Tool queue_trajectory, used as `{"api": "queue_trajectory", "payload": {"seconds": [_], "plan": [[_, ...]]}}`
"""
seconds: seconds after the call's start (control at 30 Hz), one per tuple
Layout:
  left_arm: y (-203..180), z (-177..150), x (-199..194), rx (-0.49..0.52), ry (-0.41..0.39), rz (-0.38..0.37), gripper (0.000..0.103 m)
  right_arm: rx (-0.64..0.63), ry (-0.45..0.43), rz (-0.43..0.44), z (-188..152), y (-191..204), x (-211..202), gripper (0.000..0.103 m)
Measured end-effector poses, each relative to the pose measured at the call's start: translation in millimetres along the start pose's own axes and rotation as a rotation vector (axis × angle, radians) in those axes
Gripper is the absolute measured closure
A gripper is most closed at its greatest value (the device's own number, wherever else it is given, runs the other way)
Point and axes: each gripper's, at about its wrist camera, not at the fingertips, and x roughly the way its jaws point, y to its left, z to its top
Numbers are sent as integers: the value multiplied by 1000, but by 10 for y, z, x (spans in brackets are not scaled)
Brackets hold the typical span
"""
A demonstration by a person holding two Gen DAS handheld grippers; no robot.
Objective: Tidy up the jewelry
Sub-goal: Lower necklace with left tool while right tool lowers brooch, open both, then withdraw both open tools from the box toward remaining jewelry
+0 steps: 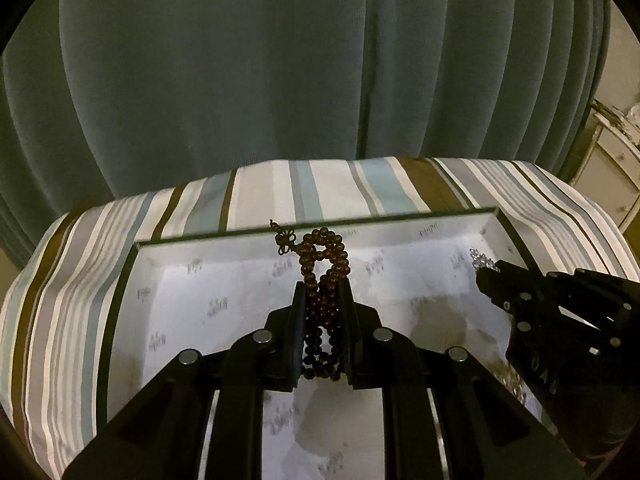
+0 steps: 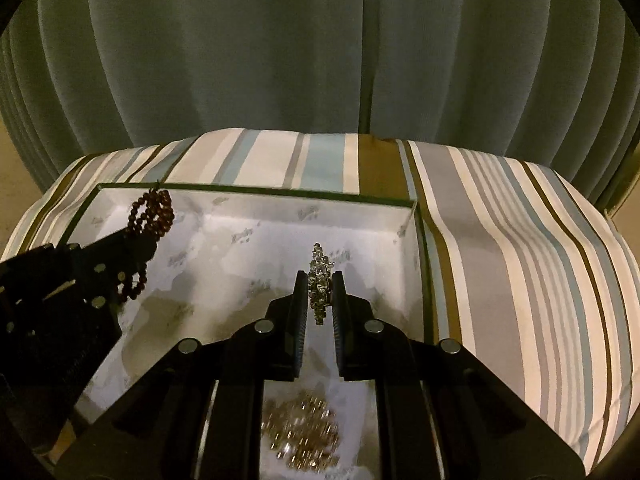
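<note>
The left hand-held gripper (image 1: 323, 300) is pinching a string of dark brown beads (image 1: 324, 264); the strand is doubled between the two fingers, with a loop and a knotted tassel standing above the fingertips and the rest bunched below them. The right hand-held gripper (image 2: 320, 284) is pinching a silvery sparkling chain (image 2: 320, 280), part of which rises above the fingertips while a short length hangs beneath. Both items are held in the air over a shallow white tray (image 2: 248, 190) with a dark green rim, which rests on a striped cloth (image 2: 500, 240). Judged from the task, each item is gripped at mid-length so that it stays gathered during transfer and can be laid in a separate area of the tray, beads to the left, chain to the right. A blurred gold glittering heap (image 2: 300, 436) lies on the tray floor beneath the right gripper; its type cannot be determined. The near edge of the tray is covered by the gripper bodies in both views. The faint grey marks on the tray lining are illegible. What the cloth covers is not visible, and a grey-green curtain (image 1: 280, 80) closes off the background.
</note>
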Motion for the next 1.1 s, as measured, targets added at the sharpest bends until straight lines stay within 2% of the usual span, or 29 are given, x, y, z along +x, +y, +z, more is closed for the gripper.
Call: {"api": "queue_trajectory", "payload": {"seconds": [0.13,0.3,0.47,0.5,0.53,0.57,0.63,0.73,0.93,1.1], "plan": [[14,59,131,0,17,3,87,-5,19,-6,75,-15,104,91],[65,54,314,-28,82,-15,87,-16,45,-11,104,-4,199,91],[83,46,362,-42,111,-26,85,-8,66,-10,129,-14,277,91],[79,41,377,-39,121,-26,81,-7,74,-8,129,-16,294,91],[77,44,387,-39,125,-25,72,-6,76,-7,131,-18,298,87],[80,47,391,-41,127,-22,67,-4,73,-7,134,-25,295,76],[88,51,381,-47,123,-18,50,-1,65,-10,132,-31,275,67],[93,49,380,-55,125,-22,42,-2,58,-15,131,-31,271,61],[114,56,403,-67,132,-15,35,10,42,-25,128,-71,235,58],[159,45,348,-81,103,5,25,23,13,-37,129,-126,164,50]]}}
